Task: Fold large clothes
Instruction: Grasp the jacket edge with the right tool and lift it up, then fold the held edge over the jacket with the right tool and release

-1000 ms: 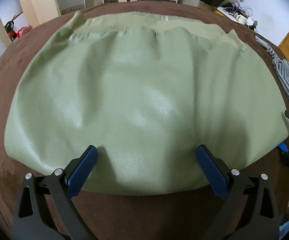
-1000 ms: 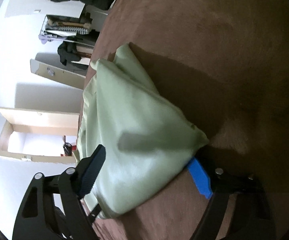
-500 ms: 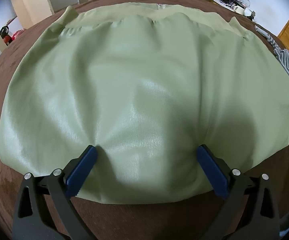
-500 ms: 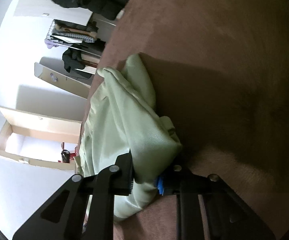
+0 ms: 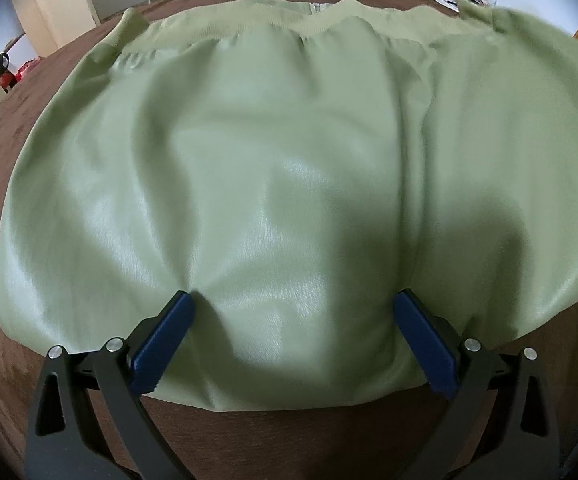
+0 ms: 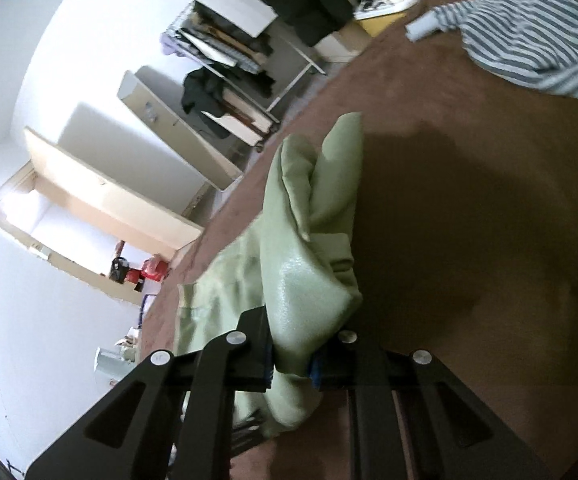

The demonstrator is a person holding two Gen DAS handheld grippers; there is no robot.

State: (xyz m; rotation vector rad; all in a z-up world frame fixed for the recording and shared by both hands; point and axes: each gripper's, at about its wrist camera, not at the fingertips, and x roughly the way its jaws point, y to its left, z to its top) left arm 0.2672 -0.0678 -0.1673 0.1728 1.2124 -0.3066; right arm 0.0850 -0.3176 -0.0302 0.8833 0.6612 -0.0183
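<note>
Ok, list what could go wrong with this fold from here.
1. The right gripper pinches only a bunched corner of the green faux-leather jacket; the glossy material could slip out as it is lifted.
2. The left gripper is open, its fingers merely resting on the near hem, so pulling may drag the whole jacket across the brown bedcover instead of creasing it.
3. The striped garment lies nearby and could get caught up.
</note>
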